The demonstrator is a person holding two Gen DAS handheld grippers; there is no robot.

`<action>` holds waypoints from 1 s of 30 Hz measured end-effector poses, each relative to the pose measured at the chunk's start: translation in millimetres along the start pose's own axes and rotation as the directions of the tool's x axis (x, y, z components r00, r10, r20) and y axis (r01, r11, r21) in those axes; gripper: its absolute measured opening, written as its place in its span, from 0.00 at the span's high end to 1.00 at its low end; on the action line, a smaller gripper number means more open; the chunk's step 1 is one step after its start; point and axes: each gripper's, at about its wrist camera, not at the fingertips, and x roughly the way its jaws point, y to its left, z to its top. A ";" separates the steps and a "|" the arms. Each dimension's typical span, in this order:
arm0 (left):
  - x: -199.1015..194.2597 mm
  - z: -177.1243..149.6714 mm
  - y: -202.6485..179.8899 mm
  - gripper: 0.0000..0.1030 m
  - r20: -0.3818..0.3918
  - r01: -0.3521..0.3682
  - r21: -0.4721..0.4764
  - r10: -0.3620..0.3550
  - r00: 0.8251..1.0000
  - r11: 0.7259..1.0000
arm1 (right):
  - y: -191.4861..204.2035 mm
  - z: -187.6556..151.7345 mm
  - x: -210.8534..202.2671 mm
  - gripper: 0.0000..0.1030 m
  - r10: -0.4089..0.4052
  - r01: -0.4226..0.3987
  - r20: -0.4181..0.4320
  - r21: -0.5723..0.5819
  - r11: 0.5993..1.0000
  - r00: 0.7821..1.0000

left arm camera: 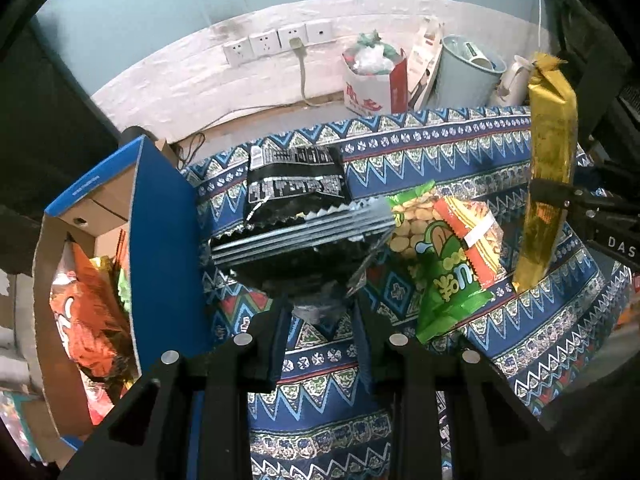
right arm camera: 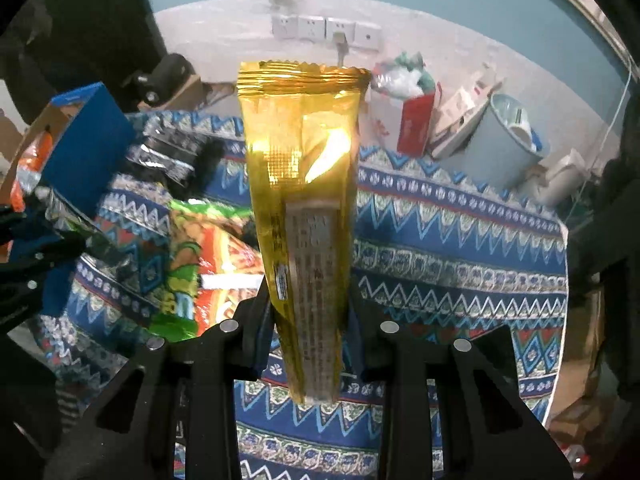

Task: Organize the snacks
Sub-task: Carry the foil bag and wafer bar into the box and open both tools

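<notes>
My left gripper is shut on a black and silver snack bag, held above the patterned cloth. My right gripper is shut on a long gold snack packet, which stands upright between its fingers; the same gold packet shows at the right of the left wrist view. A green and orange snack bag lies on the cloth between the two grippers. The blue cardboard box at the left holds orange and other snack packs.
Behind the table stand a pale blue bin, a red and white paper bag and wall sockets with a cable. The cloth's right edge drops to the floor. A second black packet lies near the box.
</notes>
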 end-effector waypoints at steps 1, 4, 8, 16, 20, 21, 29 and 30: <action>-1.5 0.0 0.6 0.71 0.003 0.001 -0.003 -0.001 1.000 1.000 | 1.3 2.2 -3.7 0.72 0.001 -0.001 0.010 -0.006 1.000 1.000; -8.3 1.0 3.9 0.71 0.016 0.009 -0.014 -0.009 1.000 1.000 | 4.9 8.5 -12.8 0.72 0.012 -0.011 0.038 -0.016 1.000 0.999; -20.0 2.9 8.0 0.72 0.041 0.013 -0.024 -0.012 0.999 1.000 | 13.5 16.1 -28.8 0.72 0.034 -0.032 0.077 -0.028 0.999 0.996; -45.3 3.2 17.4 0.71 0.090 0.022 -0.042 -0.018 0.996 0.999 | 30.6 30.9 -58.6 0.72 0.088 -0.081 0.142 -0.053 0.995 0.986; -58.5 3.3 25.5 0.71 0.123 0.017 -0.055 -0.010 0.992 0.998 | 39.5 37.7 -70.1 0.72 0.122 -0.114 0.166 -0.059 0.992 0.979; -62.5 3.2 27.9 0.71 0.136 0.008 -0.057 -0.001 0.991 0.998 | 42.4 39.1 -72.6 0.72 0.130 -0.121 0.172 -0.061 0.991 0.976; -82.1 -2.4 52.2 0.72 0.181 -0.011 -0.094 0.028 0.983 0.996 | 72.0 55.1 -88.2 0.72 0.200 -0.183 0.207 -0.101 0.978 0.958; -83.9 -3.4 56.2 0.72 0.184 -0.011 -0.101 0.030 0.982 0.995 | 75.1 56.5 -88.6 0.72 0.207 -0.189 0.208 -0.107 0.976 0.956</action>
